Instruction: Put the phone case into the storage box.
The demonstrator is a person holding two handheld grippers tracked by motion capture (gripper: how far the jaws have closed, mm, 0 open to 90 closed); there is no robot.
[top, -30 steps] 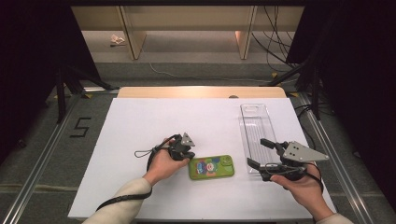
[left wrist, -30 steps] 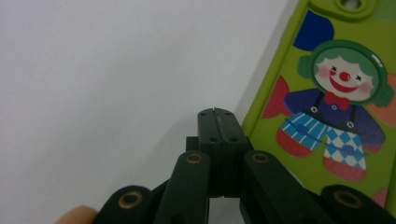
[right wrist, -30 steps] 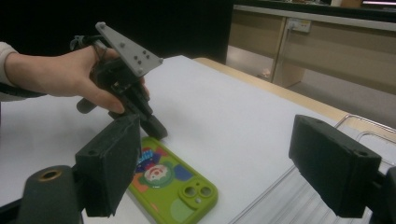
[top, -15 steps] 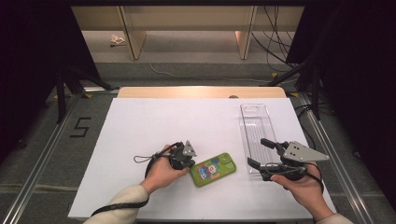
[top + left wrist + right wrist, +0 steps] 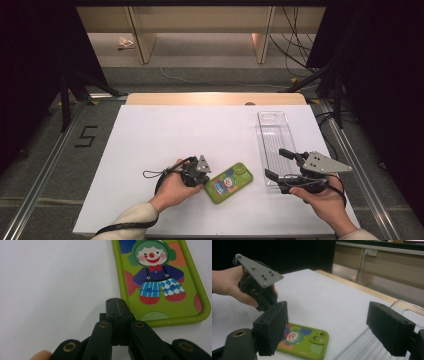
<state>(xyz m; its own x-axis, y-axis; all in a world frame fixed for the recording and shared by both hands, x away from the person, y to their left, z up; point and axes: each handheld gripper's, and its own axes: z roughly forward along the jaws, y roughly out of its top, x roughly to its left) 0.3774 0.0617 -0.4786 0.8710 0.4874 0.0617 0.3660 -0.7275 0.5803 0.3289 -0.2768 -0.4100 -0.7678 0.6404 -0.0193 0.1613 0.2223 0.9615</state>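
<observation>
A green phone case (image 5: 229,182) printed with a clown lies flat and slanted on the white table (image 5: 165,130). My left gripper (image 5: 204,181) is shut with nothing in it. In the left gripper view its joined tips (image 5: 116,302) sit right beside the case (image 5: 160,277), at the long edge near a corner; whether they touch is unclear. My right gripper (image 5: 275,163) stands open over the near end of a clear plastic tray (image 5: 274,132). In the right gripper view nothing lies between the wide pads (image 5: 272,330), and the case (image 5: 304,340) and the left gripper (image 5: 259,287) lie beyond.
The clear tray (image 5: 372,345) lies lengthwise along the table's right side. A wooden strip (image 5: 215,98) borders the far edge. A cord loop (image 5: 152,175) trails from the left gripper. Dark stands and cables stand on the floor around the table.
The left hand has drawn toward the table's near edge. The phone case has turned from level to slanted, its right end now farther away. The right gripper has kept still.
</observation>
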